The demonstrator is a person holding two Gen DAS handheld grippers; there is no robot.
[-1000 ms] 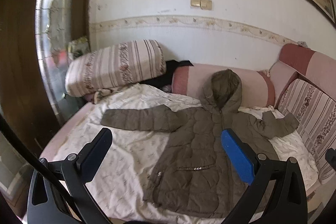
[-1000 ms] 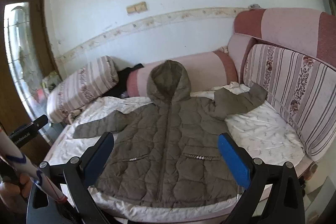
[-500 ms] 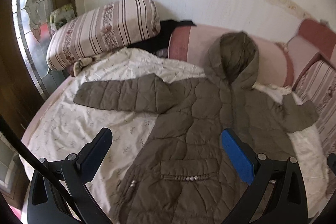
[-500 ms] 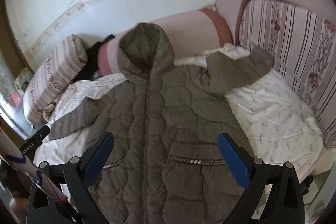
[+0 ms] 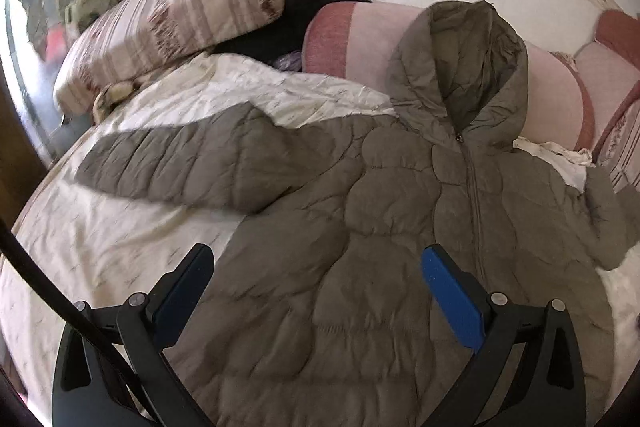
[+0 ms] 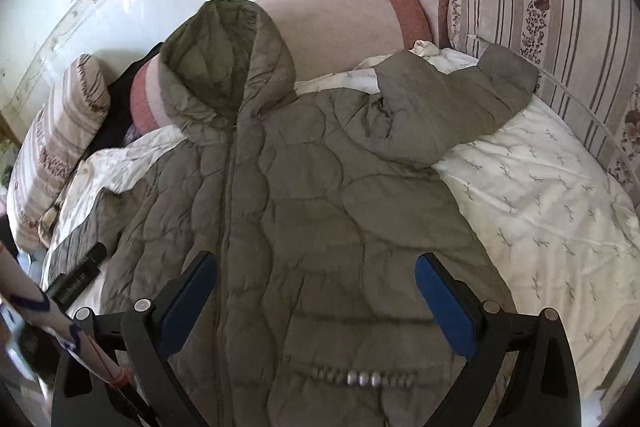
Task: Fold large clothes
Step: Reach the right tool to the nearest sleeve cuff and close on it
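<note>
Olive puffer jacket (image 5: 360,227) lies flat, zipped, face-up on bed (image 6: 540,187), hood at 12 o'clock, sleeves spread toward 9 and 2. Left claw (image 5: 316,291) and right claw (image 6: 316,291) both spread wide, empty, above it. No fold made yet; all folding left.
</note>
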